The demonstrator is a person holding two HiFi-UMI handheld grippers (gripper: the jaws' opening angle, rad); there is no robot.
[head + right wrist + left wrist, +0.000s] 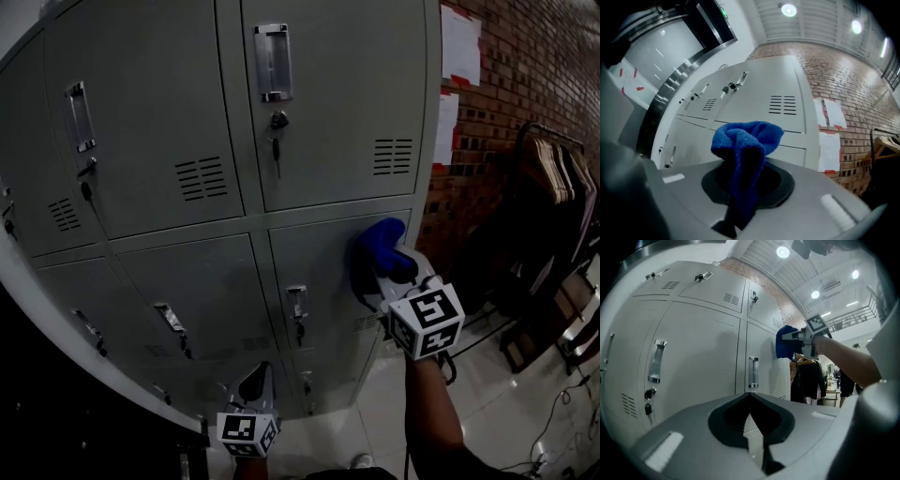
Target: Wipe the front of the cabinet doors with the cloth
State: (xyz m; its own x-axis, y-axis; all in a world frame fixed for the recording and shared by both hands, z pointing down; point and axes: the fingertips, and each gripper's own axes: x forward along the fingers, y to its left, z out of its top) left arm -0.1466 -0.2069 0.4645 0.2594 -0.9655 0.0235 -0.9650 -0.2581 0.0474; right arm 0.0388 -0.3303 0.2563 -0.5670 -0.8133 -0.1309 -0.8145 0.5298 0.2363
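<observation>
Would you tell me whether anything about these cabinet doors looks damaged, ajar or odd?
Nothing stands out: the cabinet doors sit shut and flush, keys hanging in place, and the right hand-held gripper grips the blue cloth.

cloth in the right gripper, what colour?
Blue. The cloth shows best in the right gripper view, clamped in the right gripper.
</observation>
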